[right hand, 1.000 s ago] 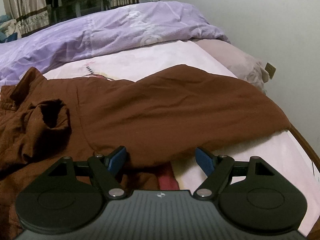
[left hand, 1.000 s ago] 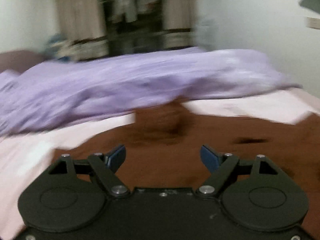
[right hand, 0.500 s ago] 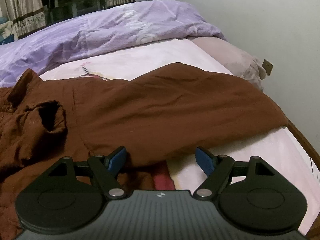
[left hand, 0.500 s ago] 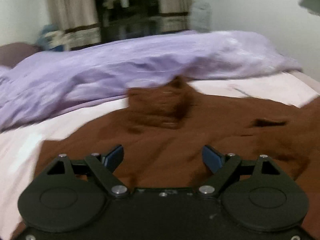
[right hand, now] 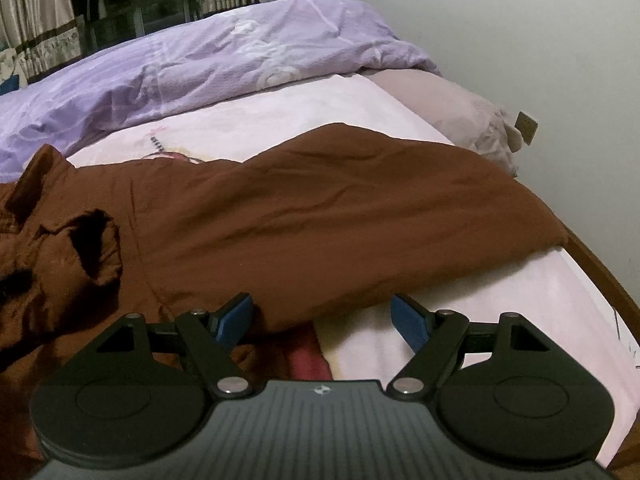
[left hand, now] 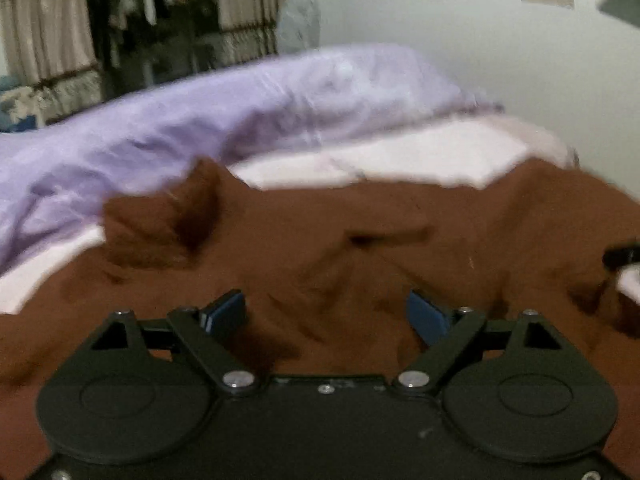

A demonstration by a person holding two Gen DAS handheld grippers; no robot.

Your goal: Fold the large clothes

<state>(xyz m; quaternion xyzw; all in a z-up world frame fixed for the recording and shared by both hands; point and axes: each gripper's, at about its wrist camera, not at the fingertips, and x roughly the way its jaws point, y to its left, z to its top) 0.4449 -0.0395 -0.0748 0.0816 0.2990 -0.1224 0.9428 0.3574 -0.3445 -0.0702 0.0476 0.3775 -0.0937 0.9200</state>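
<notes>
A large brown garment (right hand: 320, 216) lies spread and rumpled across the pink bed sheet (right hand: 520, 300). Its cuffed sleeve opening (right hand: 96, 248) lies bunched at the left in the right wrist view. The garment also fills the middle of the blurred left wrist view (left hand: 360, 248), with a raised fold (left hand: 168, 220) at the left. My left gripper (left hand: 326, 312) is open and empty, just above the brown cloth. My right gripper (right hand: 322, 314) is open and empty, over the garment's near hem where it meets the sheet.
A crumpled lilac duvet (right hand: 200, 68) lies along the far side of the bed. A pink pillow (right hand: 460, 112) sits at the far right by the white wall. The wooden bed edge (right hand: 600, 276) runs down the right. Curtains and a dark window stand beyond.
The left wrist view has swung to the right and come lower over the brown garment. The right gripper has crept slightly forward toward the hem. Both stay open.
</notes>
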